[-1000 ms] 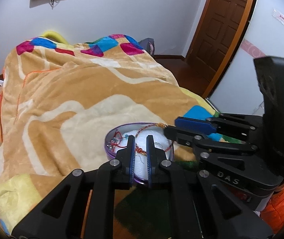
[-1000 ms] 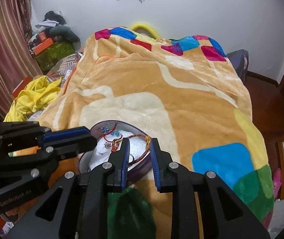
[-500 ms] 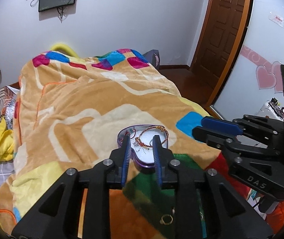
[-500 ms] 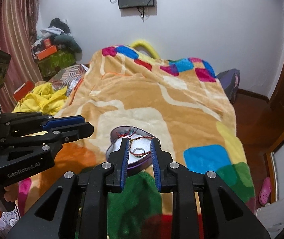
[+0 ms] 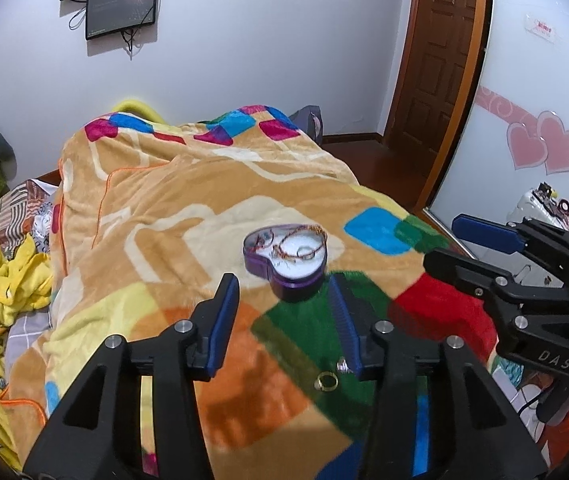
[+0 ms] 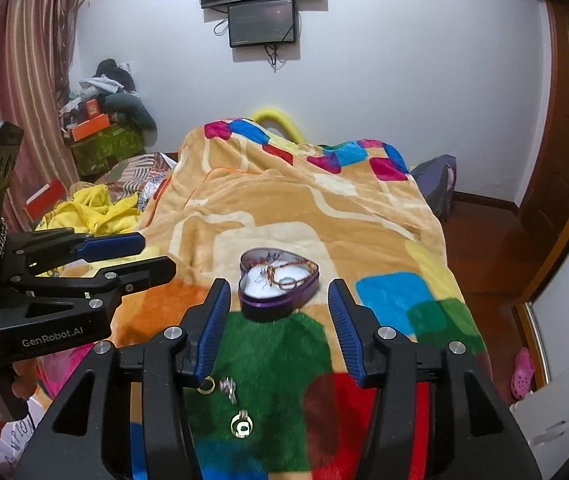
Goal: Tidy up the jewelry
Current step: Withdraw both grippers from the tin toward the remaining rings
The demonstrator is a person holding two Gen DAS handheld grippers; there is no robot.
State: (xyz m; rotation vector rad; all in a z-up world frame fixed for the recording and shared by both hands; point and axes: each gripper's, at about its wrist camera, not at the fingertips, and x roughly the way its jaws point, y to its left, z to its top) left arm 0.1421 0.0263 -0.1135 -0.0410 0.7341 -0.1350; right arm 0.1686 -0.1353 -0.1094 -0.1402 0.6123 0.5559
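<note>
A purple heart-shaped tin (image 5: 286,258) sits on the bed blanket, holding red string bracelets and a ring on white padding; it also shows in the right wrist view (image 6: 279,285). My left gripper (image 5: 284,312) is open and empty, held back from the tin. My right gripper (image 6: 279,322) is open and empty too. A gold ring (image 5: 326,381) and a silver piece (image 5: 343,366) lie loose on the blanket near me. In the right wrist view a gold ring (image 6: 205,385), a silver piece (image 6: 229,388) and a gold ring (image 6: 241,424) lie between my fingers.
A patterned orange blanket (image 5: 188,208) covers the bed. Yellow clothes (image 5: 0,276) lie at its left. A wooden door (image 5: 440,60) and a mirrored wardrobe (image 5: 524,128) stand at the right. Screens (image 6: 262,0) hang on the far wall.
Both grippers have pulled back from the tin and opened wide. The bracelets stay in the tin. Loose rings on the blanket have come into view.
</note>
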